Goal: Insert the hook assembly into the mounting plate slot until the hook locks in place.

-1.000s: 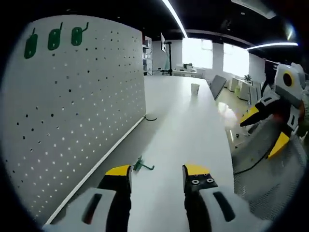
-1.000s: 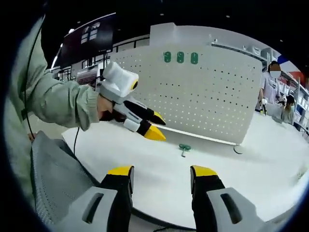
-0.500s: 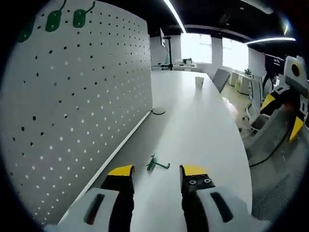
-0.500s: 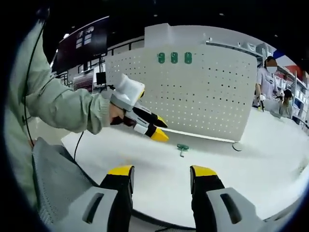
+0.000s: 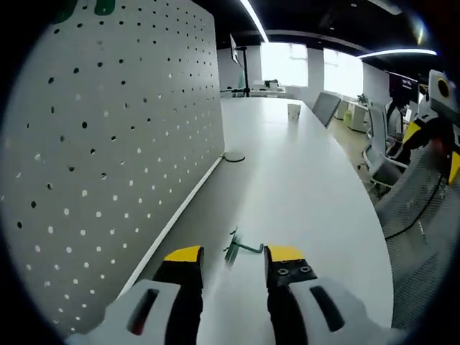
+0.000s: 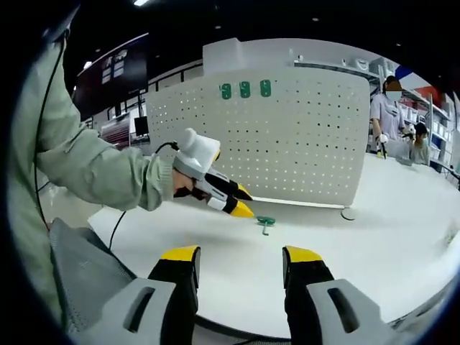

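A small green hook [image 5: 241,249] lies flat on the white table [image 5: 302,180], just ahead of my left gripper [image 5: 233,254] and between its open jaws. In the right gripper view the same hook [image 6: 265,223] lies near the foot of the white pegboard [image 6: 309,144], and the left gripper [image 6: 243,203], held by a hand, points down at it from the left. Three green hooks [image 6: 245,89] hang at the top of the pegboard. My right gripper [image 6: 241,255] stands open over the table's near edge, holding nothing.
The pegboard [image 5: 108,144] rises along the table's left side. A paper cup [image 5: 293,110] stands far down the table and a round cable port [image 5: 232,157] lies by the board. A grey mesh chair [image 6: 79,266] is beside the table. People [image 6: 392,108] stand at the back right.
My left gripper has dropped and moved forward to the loose hook, which now lies right between its jaw tips. The right gripper has stayed back, open.
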